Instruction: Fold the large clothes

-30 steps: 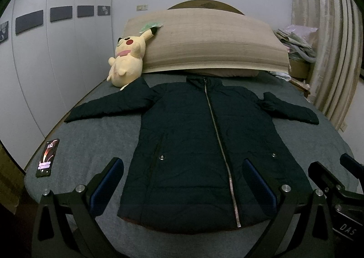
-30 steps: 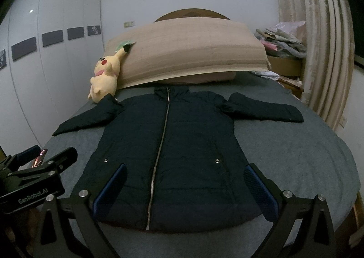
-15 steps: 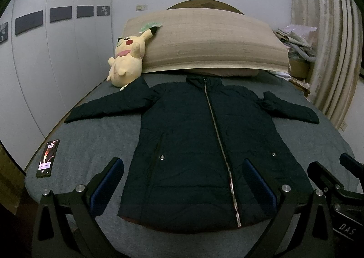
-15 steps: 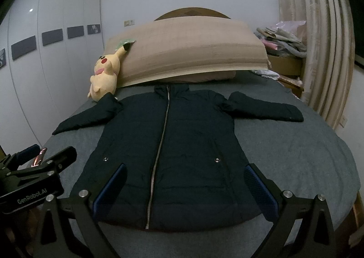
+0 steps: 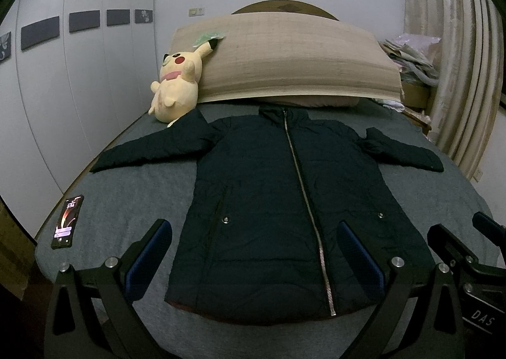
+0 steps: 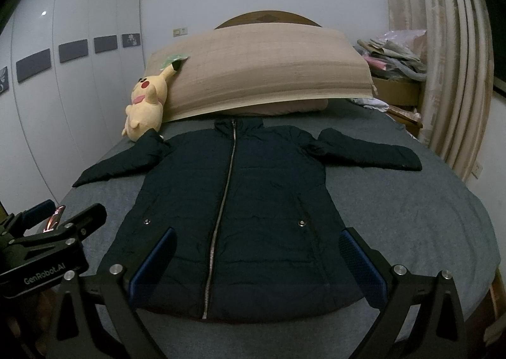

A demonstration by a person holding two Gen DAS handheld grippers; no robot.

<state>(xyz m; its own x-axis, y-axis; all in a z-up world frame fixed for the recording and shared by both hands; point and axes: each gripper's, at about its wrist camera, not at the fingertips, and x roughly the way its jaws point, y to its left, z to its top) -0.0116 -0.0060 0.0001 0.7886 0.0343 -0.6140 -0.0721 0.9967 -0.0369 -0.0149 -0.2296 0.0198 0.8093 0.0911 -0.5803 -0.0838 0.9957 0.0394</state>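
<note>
Jaws of both grippers stand wide apart and hold nothing as I keep the left gripper (image 5: 254, 251) and the right gripper (image 6: 257, 259) above the foot of the bed, side by side; each shows at the edge of the other's view. Between and beyond them the dark navy padded zip-front jacket (image 5: 284, 201) lies flat and face up on the grey bed cover (image 5: 126, 188), zipped shut along its silver zipper (image 6: 221, 216), hem toward me and collar toward the head of the bed. Both sleeves are spread outward, the left one (image 5: 151, 150) reaching toward the bed's left edge, the right one (image 6: 370, 150) toward the curtain side. A yellow plush toy with red cheeks (image 5: 177, 90) leans on a long beige bolster pillow (image 5: 294, 64) at the headboard, touching the jacket's left shoulder. A lit smartphone (image 5: 68, 221) rests on the cover's left edge, well apart from the jacket. Cream curtains (image 6: 442, 74) hang at right.
</note>
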